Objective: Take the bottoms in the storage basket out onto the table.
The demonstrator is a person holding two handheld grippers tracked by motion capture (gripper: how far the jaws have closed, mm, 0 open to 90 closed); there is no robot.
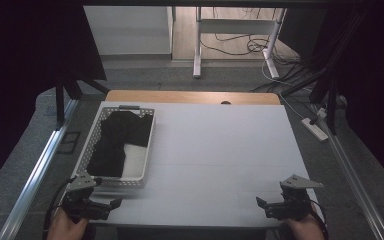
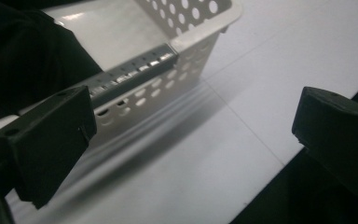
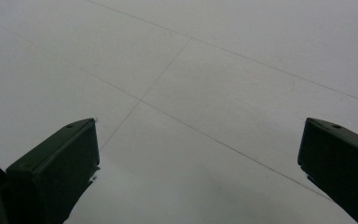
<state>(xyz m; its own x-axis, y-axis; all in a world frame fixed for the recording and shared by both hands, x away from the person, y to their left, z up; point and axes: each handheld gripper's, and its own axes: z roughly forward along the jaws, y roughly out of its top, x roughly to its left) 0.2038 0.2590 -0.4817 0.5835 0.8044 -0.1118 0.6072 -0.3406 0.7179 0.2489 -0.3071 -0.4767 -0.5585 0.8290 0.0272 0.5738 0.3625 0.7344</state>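
Lying in the white basket [image 1: 91, 145] at the table's [image 1: 220, 150] left side, the black cloth [image 1: 117, 140] is sitting just beyond the left gripper [image 1: 111, 205], whose jaws are spreading wide. The right gripper [image 1: 263, 205], also spread, is hovering well apart.

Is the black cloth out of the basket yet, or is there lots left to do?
Nothing looks done yet: the black cloth lies inside the white basket. The left gripper is open, close to the basket's near end, touching nothing. The right gripper is open over bare table. Grabbing the cloth and whatever follows is probably all left.
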